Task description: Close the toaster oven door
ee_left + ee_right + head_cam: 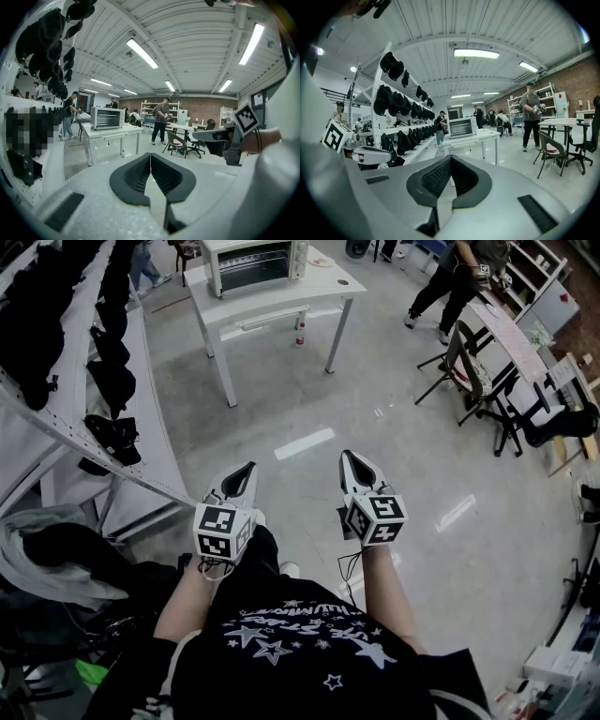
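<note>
Toaster oven (256, 266) sits on a white table (328, 285) far across the floor, at the very top of the head view and well apart from both grippers. Its door (460, 127) is likely stiff metal with a glass window, and it probably swings on a hinge at the bottom. I think it will move with a light push. The best place to push or hold is probably the handle near the top edge, not the glass, since glass can crack if it gets hit. The oven looks small, so a hard shove might slide it on the table. The left gripper (248, 469) is clenched tight with nothing in it, and the right gripper (349, 458) is clenched and empty too. Both are held out low in front of the person, pointing toward the table. From this far away the door is hard to read. It looks flat against the front, but I cannot tell if it is fully shut or open a crack. The handle is too small to make out. The top of the oven is cut off by the edge of the head view.
</note>
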Available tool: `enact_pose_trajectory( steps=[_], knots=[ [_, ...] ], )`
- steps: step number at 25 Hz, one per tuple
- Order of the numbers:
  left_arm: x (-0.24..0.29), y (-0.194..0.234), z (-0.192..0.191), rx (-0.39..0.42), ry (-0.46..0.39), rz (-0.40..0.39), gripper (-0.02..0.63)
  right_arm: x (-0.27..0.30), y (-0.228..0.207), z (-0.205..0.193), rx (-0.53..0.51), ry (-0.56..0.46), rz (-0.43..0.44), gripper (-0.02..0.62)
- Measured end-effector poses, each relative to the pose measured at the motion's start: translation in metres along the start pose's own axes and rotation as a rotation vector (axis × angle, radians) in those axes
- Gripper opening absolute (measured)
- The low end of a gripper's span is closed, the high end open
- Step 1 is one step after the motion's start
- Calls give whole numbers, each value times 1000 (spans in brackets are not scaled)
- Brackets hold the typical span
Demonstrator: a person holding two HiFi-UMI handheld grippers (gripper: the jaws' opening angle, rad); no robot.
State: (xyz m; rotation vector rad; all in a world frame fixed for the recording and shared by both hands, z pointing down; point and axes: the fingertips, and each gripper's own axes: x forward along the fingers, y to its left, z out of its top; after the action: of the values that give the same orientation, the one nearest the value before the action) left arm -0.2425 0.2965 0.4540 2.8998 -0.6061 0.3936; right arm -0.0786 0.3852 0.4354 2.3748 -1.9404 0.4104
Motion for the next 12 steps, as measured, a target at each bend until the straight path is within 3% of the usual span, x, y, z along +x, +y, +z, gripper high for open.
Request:
enact_pose_trajectory(
  steps=[12],
  knots=[
    [-3,-3,-17,-23,40,7,21,-3,1,-10,22,10,-2,3]
  ],
)
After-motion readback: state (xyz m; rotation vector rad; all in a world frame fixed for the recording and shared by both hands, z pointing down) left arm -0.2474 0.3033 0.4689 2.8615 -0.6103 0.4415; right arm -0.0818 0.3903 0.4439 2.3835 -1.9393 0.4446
